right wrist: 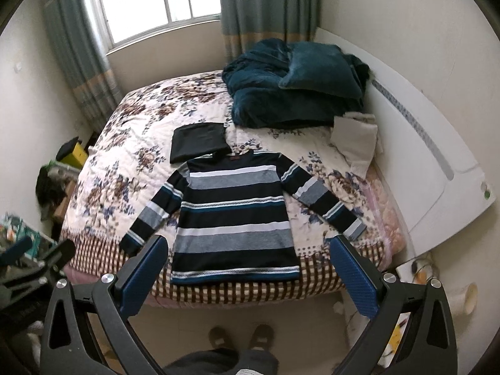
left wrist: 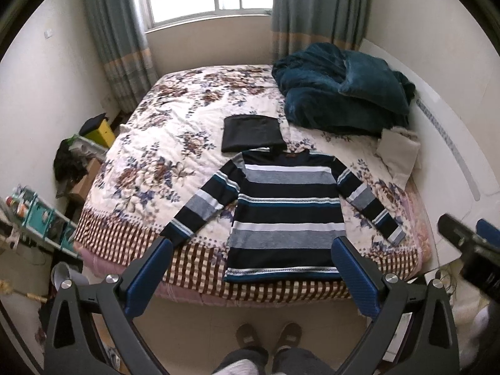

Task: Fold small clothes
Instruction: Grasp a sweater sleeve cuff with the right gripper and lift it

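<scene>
Right now the striped sweater (left wrist: 282,215) lies flat on the floral bed (left wrist: 162,143), both sleeves spread, hem toward the near edge. Touching its collar at 11 o'clock sits 1 folded black garment (left wrist: 250,132). Left gripper (left wrist: 253,268) and right gripper (right wrist: 248,265) hover above, jaws spread, empty.

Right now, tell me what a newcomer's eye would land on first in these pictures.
The striped sweater stands out first, spread flat with both sleeves out at the near edge of the floral bedspread. Just beyond its collar lies a folded black garment, and a heaped teal blanket fills the far right corner by the headboard. Both the left claw and the right claw hang open above the bed's foot, holding nothing.
</scene>
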Available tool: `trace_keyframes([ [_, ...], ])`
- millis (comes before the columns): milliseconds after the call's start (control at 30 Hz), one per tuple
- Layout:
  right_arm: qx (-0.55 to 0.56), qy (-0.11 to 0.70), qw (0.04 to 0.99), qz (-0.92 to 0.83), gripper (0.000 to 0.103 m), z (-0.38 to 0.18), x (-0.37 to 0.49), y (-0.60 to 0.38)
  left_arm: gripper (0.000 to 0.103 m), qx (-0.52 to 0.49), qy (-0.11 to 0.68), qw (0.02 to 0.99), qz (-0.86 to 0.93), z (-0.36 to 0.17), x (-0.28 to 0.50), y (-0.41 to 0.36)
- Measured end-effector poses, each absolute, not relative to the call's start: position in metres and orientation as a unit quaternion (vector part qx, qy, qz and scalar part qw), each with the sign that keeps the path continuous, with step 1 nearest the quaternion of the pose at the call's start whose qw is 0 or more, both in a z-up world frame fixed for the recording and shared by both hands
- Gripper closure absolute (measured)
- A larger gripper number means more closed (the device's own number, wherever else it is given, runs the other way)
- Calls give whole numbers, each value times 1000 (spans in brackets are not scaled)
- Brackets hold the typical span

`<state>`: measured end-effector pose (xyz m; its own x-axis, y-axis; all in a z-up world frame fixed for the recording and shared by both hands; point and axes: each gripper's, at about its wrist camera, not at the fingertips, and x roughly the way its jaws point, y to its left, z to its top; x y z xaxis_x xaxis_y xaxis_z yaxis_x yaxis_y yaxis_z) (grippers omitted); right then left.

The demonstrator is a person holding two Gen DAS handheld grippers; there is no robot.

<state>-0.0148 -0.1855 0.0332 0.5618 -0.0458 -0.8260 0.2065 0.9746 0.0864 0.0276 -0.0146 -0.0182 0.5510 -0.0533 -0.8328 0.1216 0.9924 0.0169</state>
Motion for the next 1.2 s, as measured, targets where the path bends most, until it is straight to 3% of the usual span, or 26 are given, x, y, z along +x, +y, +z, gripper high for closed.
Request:
trace_keyframes([
  [367, 114, 461, 857, -200, 0, -74, 51, -220, 0, 41, 506, 858, -77, -103, 128, -35],
  [600, 164, 485, 821, -252, 0, -176, 112, -296, 0, 66, 529, 846, -37, -168, 189, -72],
  [900, 255, 537, 755, -276, 0, -337, 190, -432, 0, 111, 609, 785, 5, -278, 249, -141],
  [1200, 438, 581, 610, -314, 0, -567, 194, -548, 0, 131, 697, 704, 28, -421, 285, -192],
])
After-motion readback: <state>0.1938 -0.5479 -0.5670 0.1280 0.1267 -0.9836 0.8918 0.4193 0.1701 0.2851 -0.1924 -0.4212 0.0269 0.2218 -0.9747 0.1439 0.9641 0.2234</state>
